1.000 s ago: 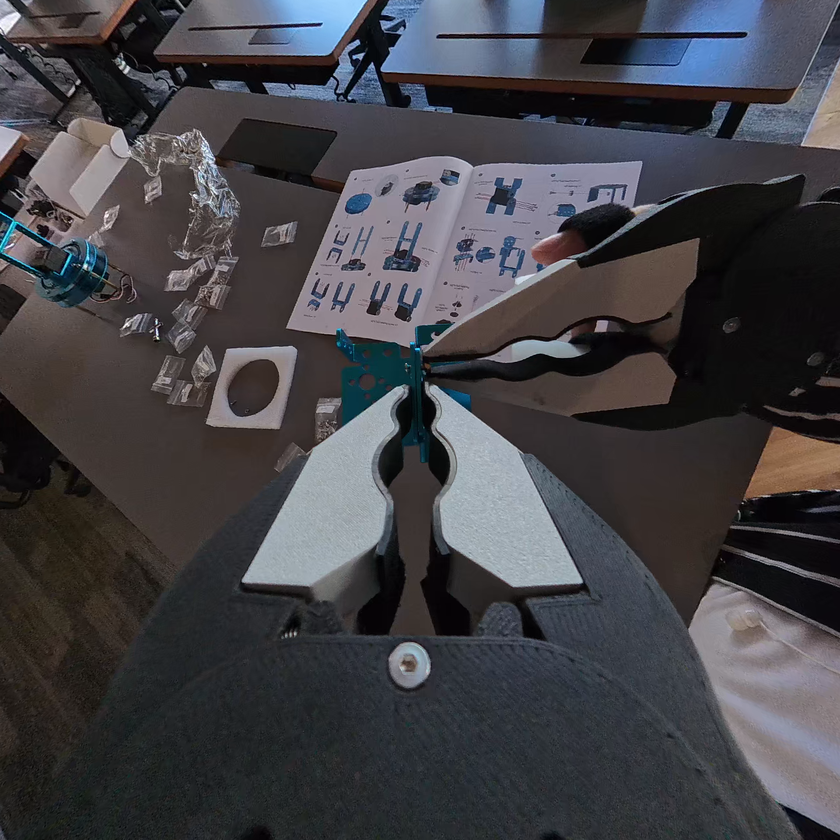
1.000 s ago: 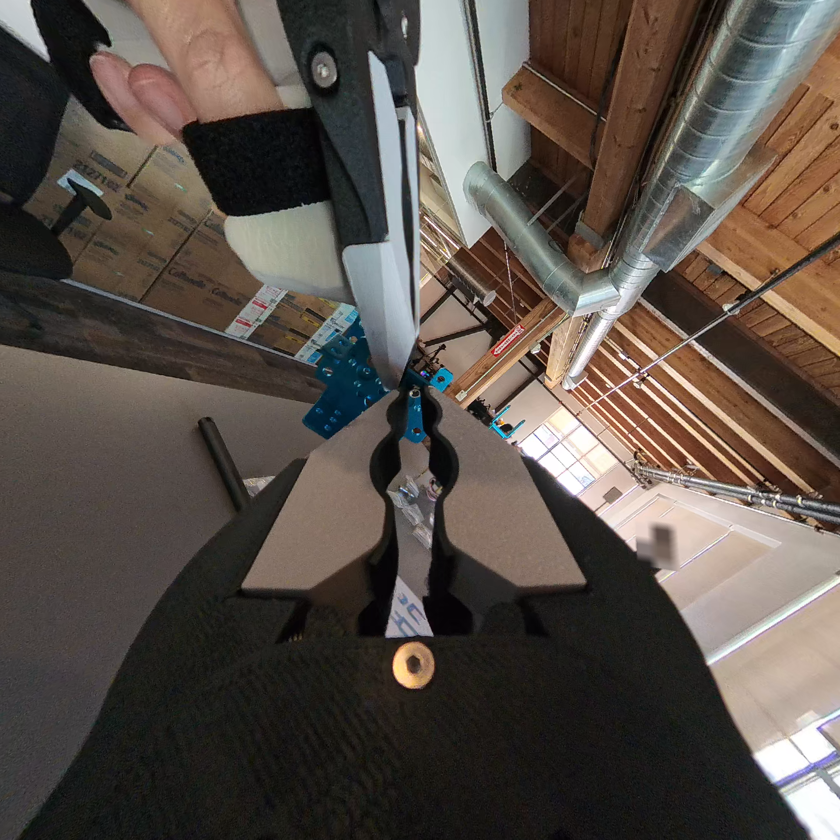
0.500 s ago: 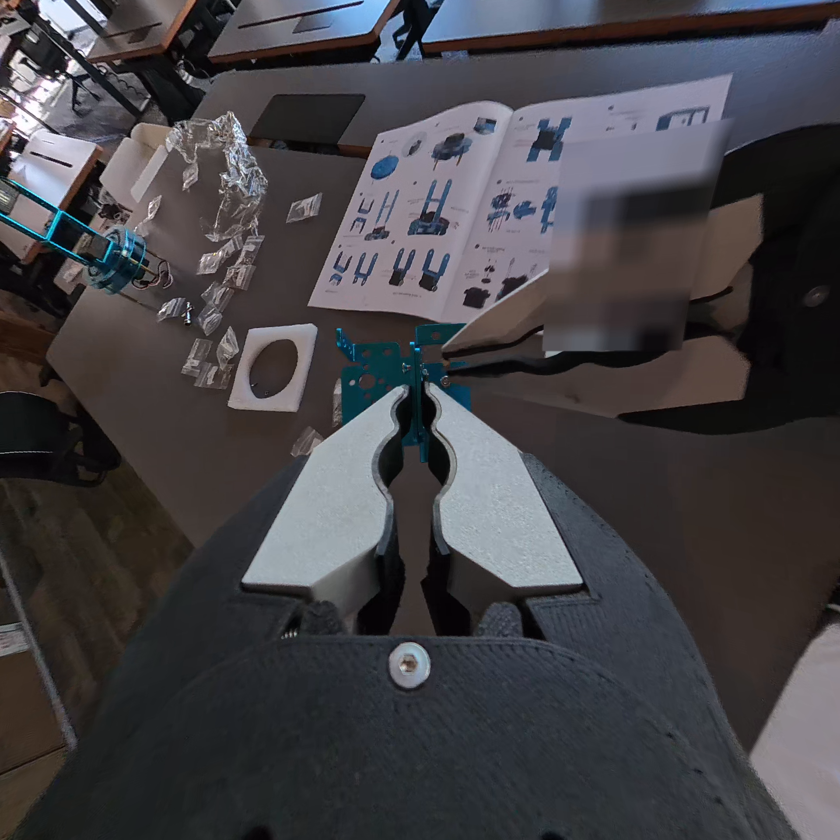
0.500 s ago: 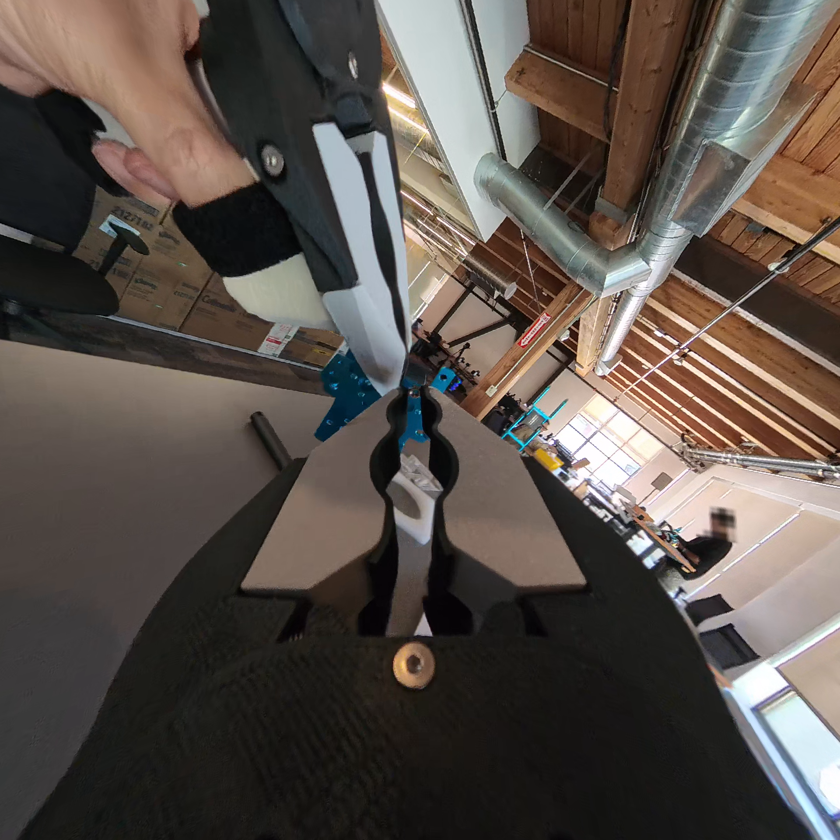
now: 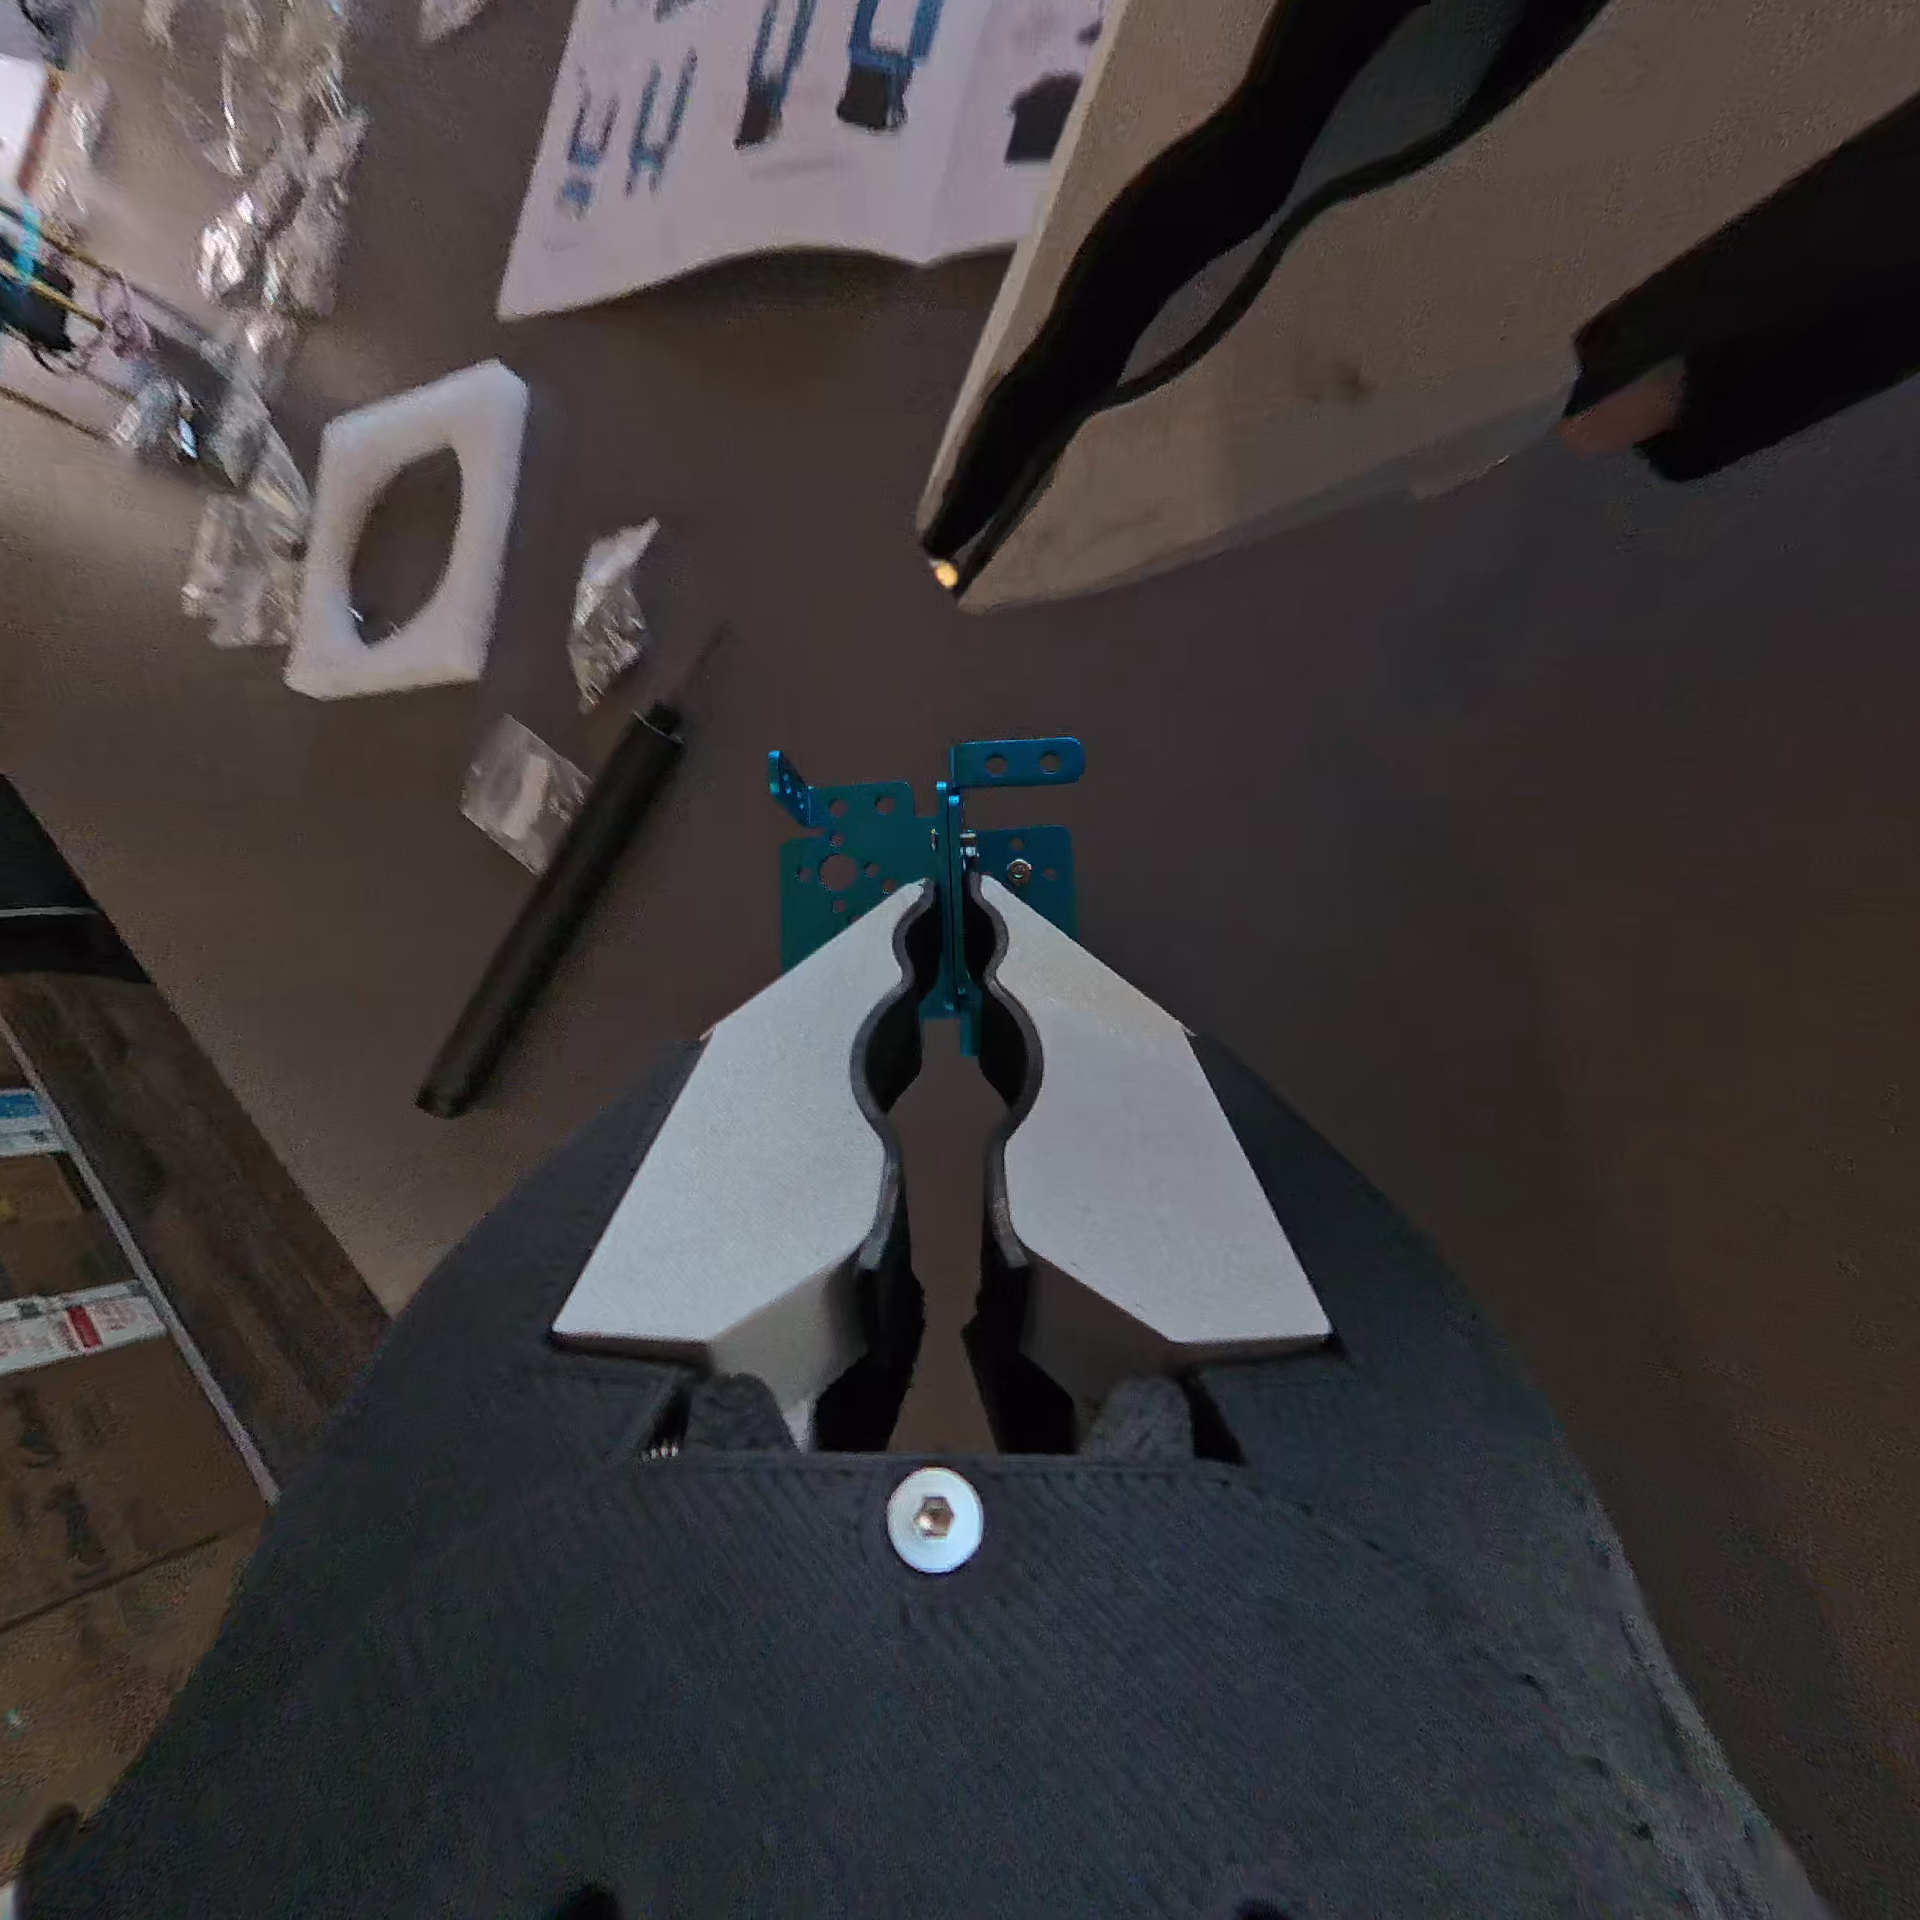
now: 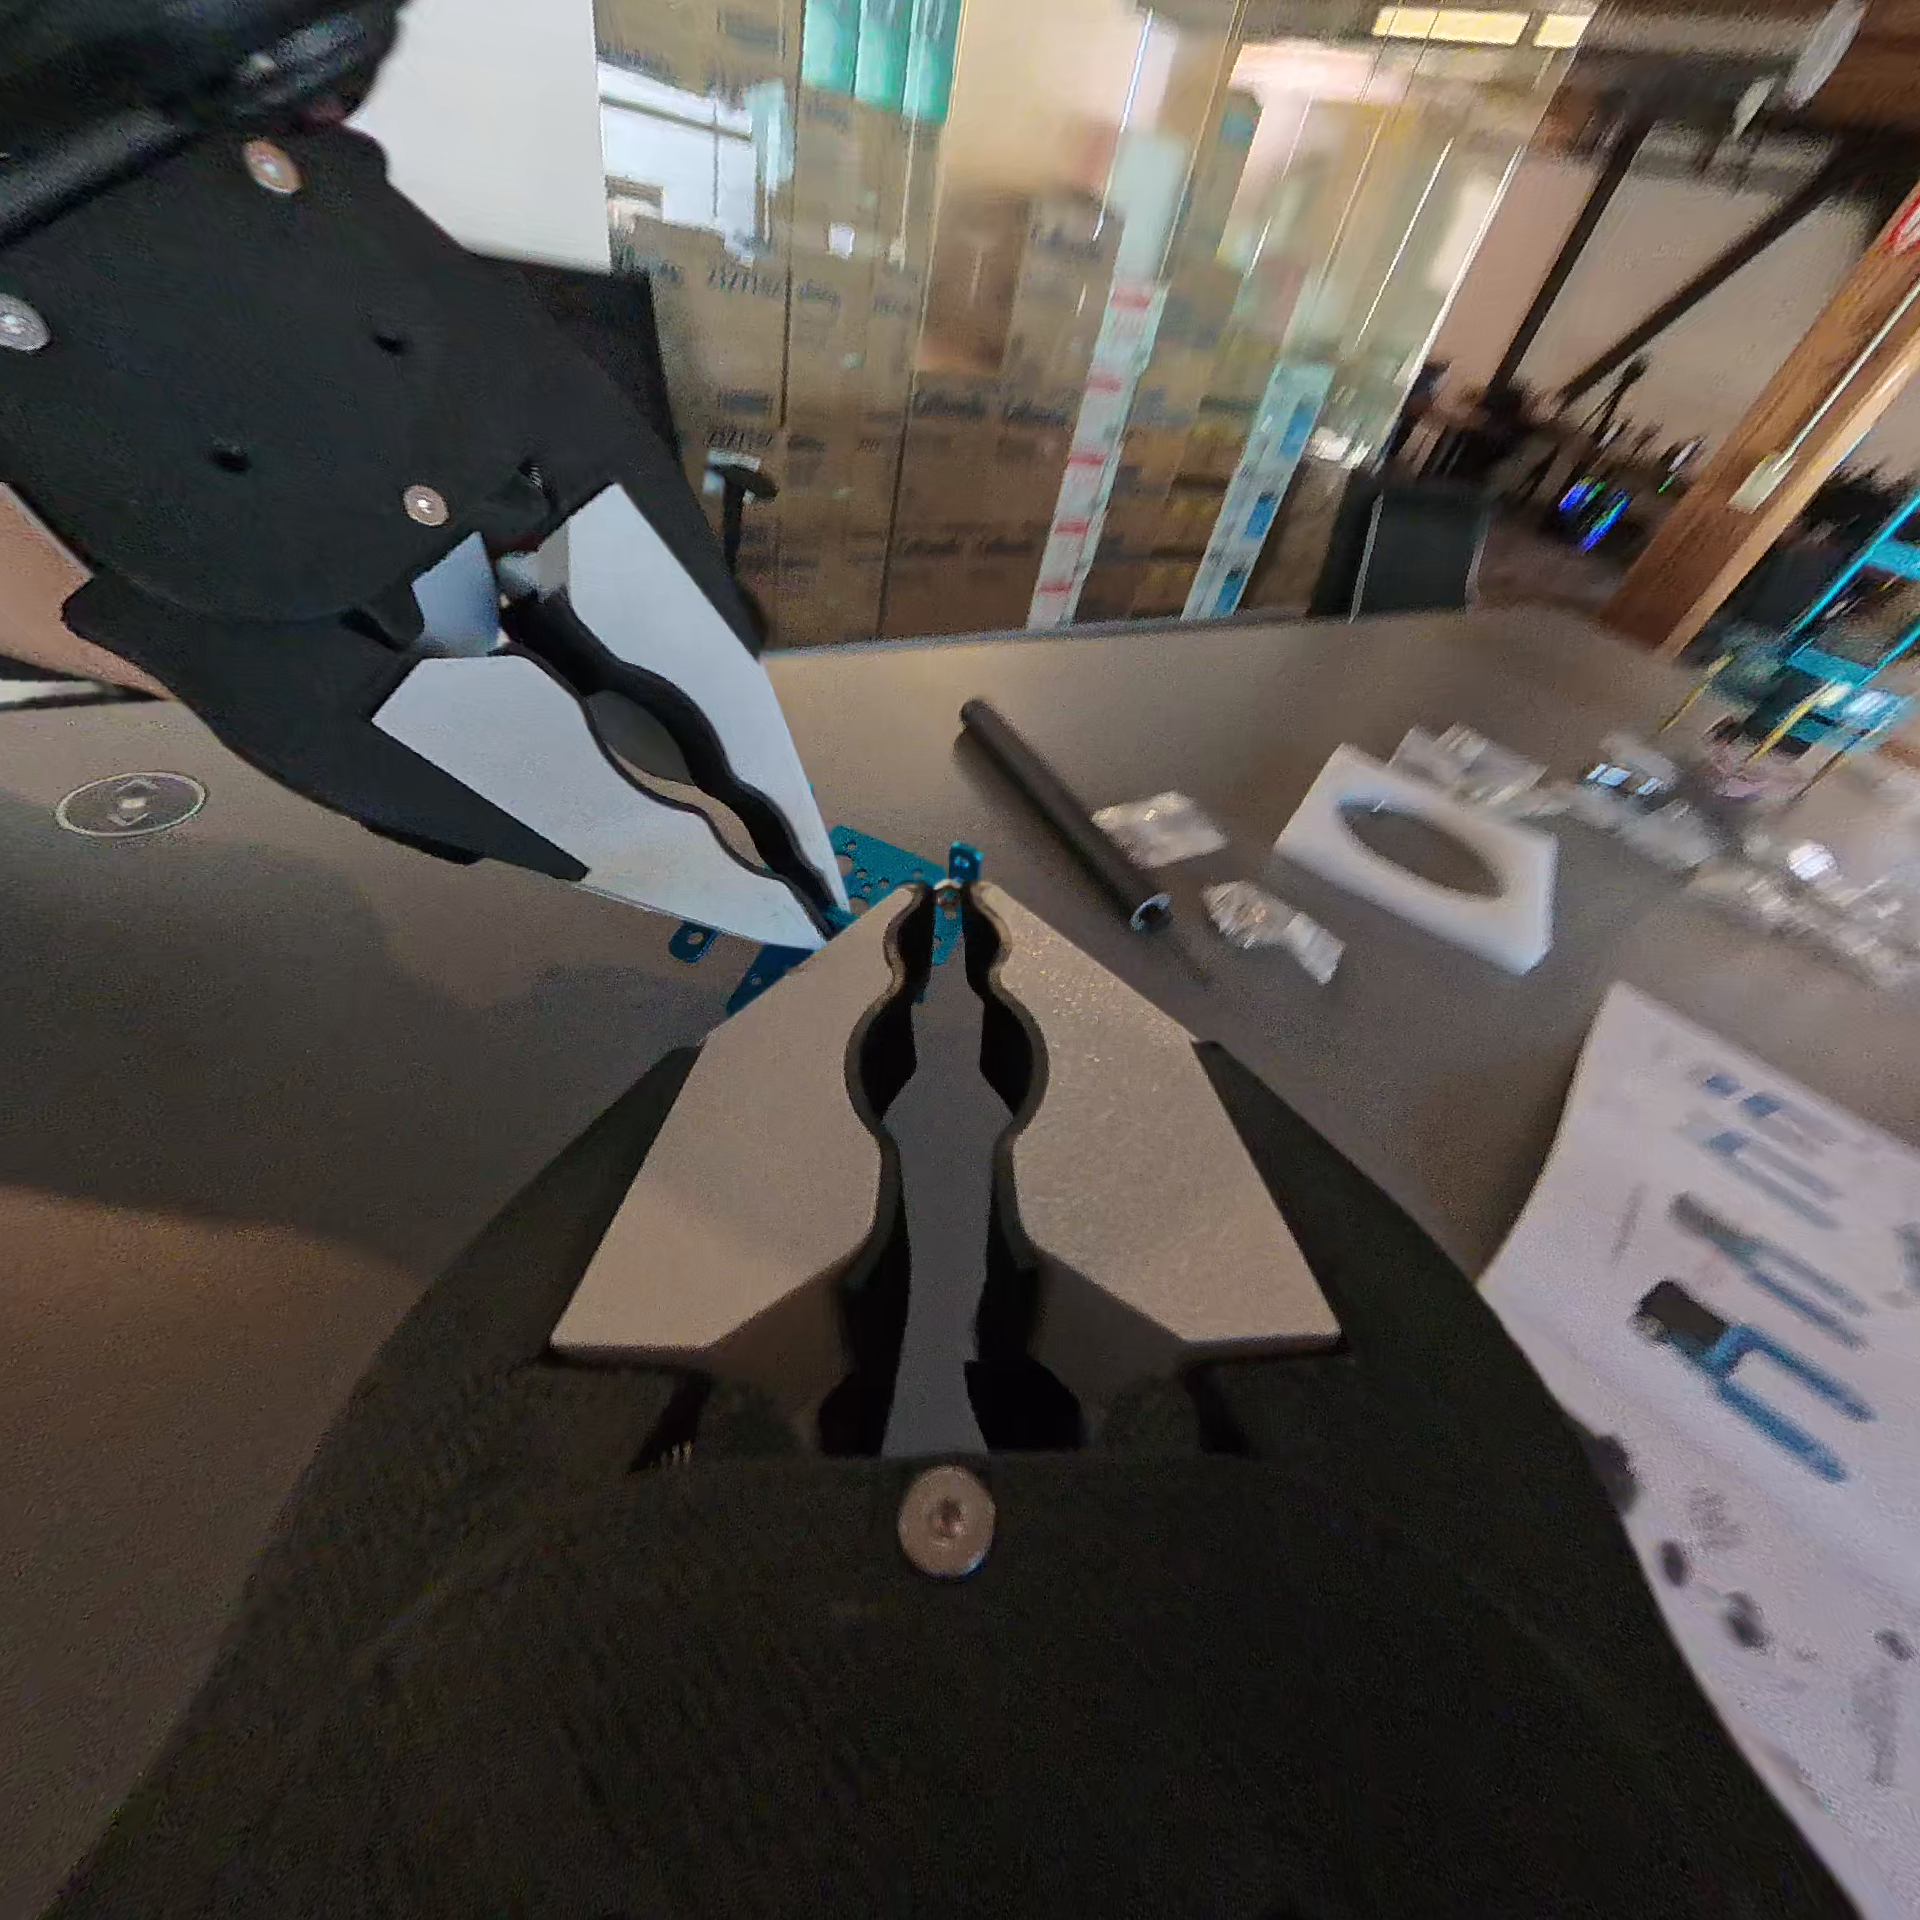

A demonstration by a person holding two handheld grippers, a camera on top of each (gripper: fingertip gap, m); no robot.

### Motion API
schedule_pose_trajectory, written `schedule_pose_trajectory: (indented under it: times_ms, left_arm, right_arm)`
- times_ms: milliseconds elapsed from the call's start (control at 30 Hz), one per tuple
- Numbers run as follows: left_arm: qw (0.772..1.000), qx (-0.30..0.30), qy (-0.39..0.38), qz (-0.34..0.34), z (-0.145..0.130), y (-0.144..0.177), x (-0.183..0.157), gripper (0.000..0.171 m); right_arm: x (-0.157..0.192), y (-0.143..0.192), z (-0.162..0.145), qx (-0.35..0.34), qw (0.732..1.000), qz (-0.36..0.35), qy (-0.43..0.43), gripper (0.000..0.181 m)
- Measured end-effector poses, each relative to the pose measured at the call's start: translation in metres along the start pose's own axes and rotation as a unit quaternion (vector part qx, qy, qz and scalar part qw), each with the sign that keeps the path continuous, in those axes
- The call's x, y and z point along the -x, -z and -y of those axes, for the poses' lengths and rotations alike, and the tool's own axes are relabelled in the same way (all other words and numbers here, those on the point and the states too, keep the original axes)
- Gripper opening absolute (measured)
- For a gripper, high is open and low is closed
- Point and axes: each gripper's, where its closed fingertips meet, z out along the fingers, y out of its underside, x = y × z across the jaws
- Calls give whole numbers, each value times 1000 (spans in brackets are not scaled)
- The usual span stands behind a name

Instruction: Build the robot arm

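Observation:
My left gripper (image 5: pixel 954 896) is shut on a blue metal bracket (image 5: pixel 883 844) with several holes and holds it above the dark table (image 5: pixel 1351 935). My right gripper (image 5: pixel 943 569) hangs up and to the right of the bracket, apart from it, with a small brass-coloured metal piece pinched at its tip. In the right wrist view my right gripper (image 6: pixel 943 891) is shut on that small metal piece. The left gripper (image 6: pixel 823 925) reaches in from the left with the blue bracket (image 6: pixel 871 860), just beyond my right fingertips.
A black rod (image 5: pixel 551 914) lies on the table left of the bracket and also shows in the right wrist view (image 6: pixel 1060 810). A white foam square with a round hole (image 5: pixel 405 540), small clear bags (image 5: pixel 608 613) and an open instruction booklet (image 5: pixel 790 156) lie farther off. The table edge runs at the lower left. Tip to tip, the grippers are about 6 cm apart.
My right gripper has come off the blue bracket and now sits apart from it. Both views have swung down toward the table. The left gripper still holds the bracket.

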Motion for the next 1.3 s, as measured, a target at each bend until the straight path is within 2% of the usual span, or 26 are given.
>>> schedule_pose_trajectory:
  times_ms: [167,367,533,800,1000,1167,1300]
  left_arm:
    - [997,4,70,-23,-15,-7,-6,3]
    - [993,-3,109,-41,-19,-7,-5,3]
    - [997,-7,72,-11,-21,-8,-7,6]
    - [993,-21,111,-34,-19,-8,-10,6]
    - [987,-30,140,-66,-20,-6,-11,15]
    - [978,-40,165,-122,-20,-2,-11,21]
    - [969,-51,183,-155,-17,5,1,32]
  right_arm:
    - [17,-16,-23,54,993,62,-84,4]
    - [21,-25,-43,104,989,69,-81,5]
    - [20,-26,-44,106,987,71,-93,4]
    - [19,-27,-46,108,985,77,-108,5]
    - [20,-27,-48,116,986,75,-96,5]
    - [20,-27,-48,116,985,77,-99,5]
    - [20,-27,-48,116,985,77,-98,5]
